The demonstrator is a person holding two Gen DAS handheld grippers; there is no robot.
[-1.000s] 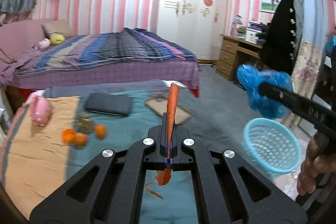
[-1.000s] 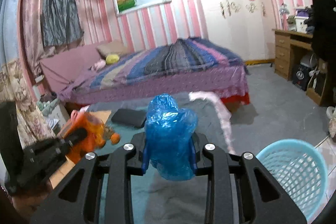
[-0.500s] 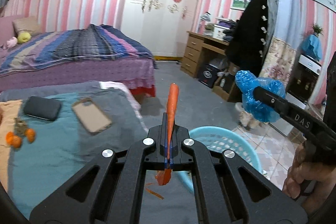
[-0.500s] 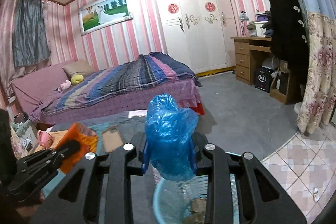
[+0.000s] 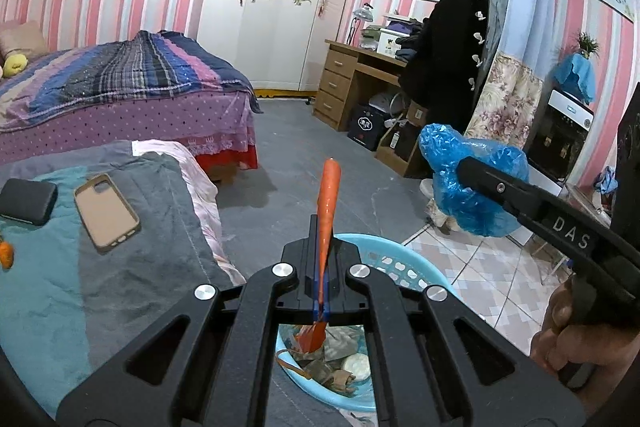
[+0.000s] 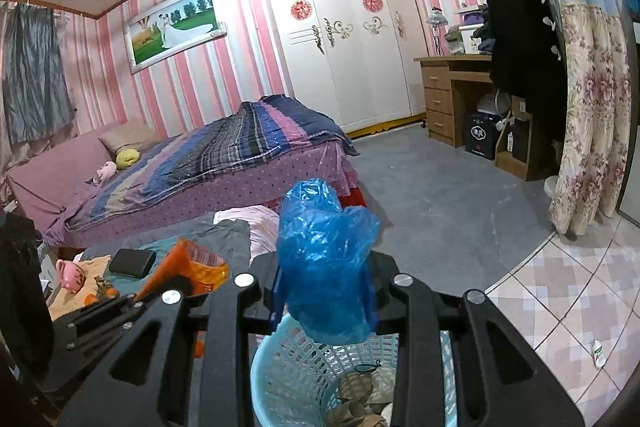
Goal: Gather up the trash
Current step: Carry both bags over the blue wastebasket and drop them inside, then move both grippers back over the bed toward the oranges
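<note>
Since the earlier frames both views have been swung away from the cloth-covered surface and over the light blue basket [image 5: 394, 263], which now fills the bottom centre of each picture instead of sitting at the lower right. The left gripper [image 5: 322, 267] is seen clenched on a thin orange wrapper [image 5: 329, 201], a flat glossy film held edge-on so that it reads as a tapering strip rising to the middle of the frame; its crumpled lower end hangs just above the basket. The right gripper [image 6: 324, 291] is closed on a crinkled, translucent blue plastic bag [image 6: 325, 263], bunched into a lump directly over the basket rim [image 6: 272, 355]. The basket is round, of perforated plastic (brownish scraps and a pale disc lie in the bottom).

At the left of the left-wrist view, on a teal and grey cloth [image 5: 48, 291], a tan phone case [image 5: 106, 213] with rounded corners and a matte black pouch [image 5: 26, 201] are seen lying near each other. Beyond, a bed [image 5: 120, 87] under a striped, plaid-textured blanket is set against pink-striped walls, with a white wardrobe [image 5: 276, 7] at upper centre.
</note>
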